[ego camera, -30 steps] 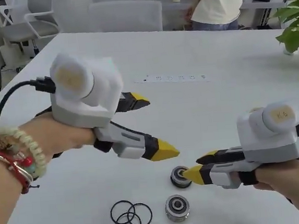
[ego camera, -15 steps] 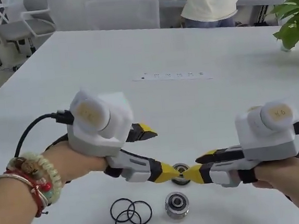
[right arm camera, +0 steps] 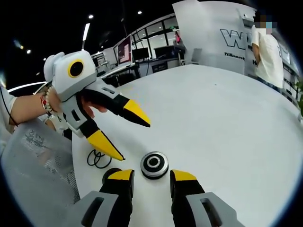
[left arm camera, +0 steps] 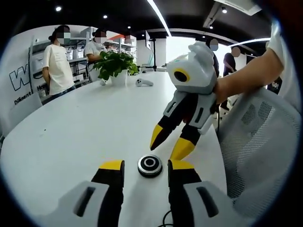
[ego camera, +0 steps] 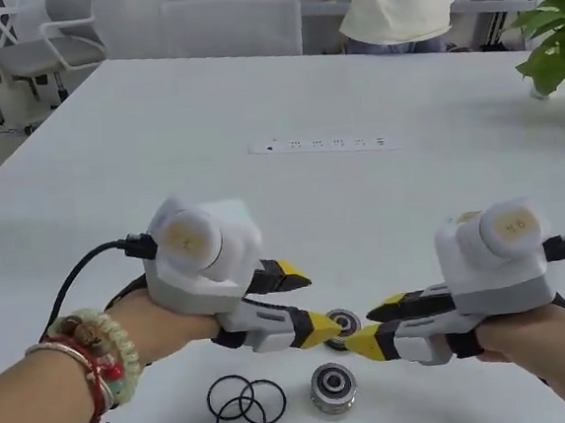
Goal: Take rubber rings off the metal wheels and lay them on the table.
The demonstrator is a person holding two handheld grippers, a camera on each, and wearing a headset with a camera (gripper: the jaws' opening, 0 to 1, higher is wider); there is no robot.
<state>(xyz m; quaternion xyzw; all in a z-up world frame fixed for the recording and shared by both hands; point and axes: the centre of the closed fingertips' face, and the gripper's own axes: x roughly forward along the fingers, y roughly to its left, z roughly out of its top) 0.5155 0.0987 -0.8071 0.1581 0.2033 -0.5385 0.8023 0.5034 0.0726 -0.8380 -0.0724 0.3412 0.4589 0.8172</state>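
Loose rubber rings (ego camera: 245, 409): about three thin black loops lay flat and overlapping on the desk (ego camera: 157, 133), nearest the person. They were judged already removed.
Near wheel (ego camera: 333, 386): it lay on its face just right of the rings. Its groove looked like bare metal, so it was probably stripped, though this was not certain.
Far wheel (ego camera: 346, 321): it lay flat between the tips of the two grippers. A dark band around the rim suggested a ring not yet taken off.
Wheel axis: each wheel was a disc with no long axis, and its bore pointed straight up from the desk.
Left gripper (ego camera: 311, 302): its jaws stood apart and held nothing, with the tips either side of the far wheel.
Right gripper (ego camera: 370, 329): its jaws were likewise apart and empty, facing the left gripper across the same wheel.
Progress: roughly midway, with one wheel apparently left.
Power strip (ego camera: 324, 145): it lay well beyond, untouched.
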